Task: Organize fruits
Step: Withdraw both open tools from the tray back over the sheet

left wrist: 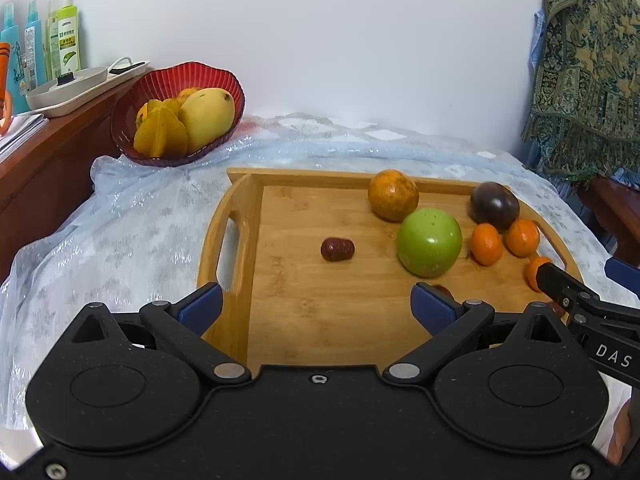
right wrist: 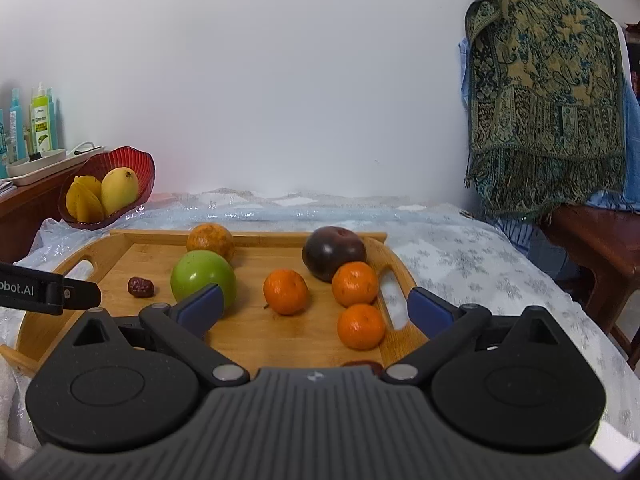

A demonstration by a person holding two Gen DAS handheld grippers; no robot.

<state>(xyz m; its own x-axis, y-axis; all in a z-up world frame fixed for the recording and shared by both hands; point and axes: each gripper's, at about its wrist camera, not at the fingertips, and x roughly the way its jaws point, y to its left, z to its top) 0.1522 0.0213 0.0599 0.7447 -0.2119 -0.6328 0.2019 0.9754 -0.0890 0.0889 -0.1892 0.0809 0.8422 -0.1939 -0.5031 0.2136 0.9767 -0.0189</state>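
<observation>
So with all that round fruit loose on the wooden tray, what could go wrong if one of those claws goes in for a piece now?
1. The three mandarins and the dark purple fruit sit bunched together; the open right gripper reaching for one could nudge its neighbours and set them rolling.
2. The red bowl looks tilted and already crowded by the mango and starfruit, so added fruit might tumble out.
3. The small red date may slip between the wide fingers.

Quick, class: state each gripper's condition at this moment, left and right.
Left gripper: open, holding nothing, over the wooden tray.
Right gripper: open, holding nothing, above the tangerines.
</observation>
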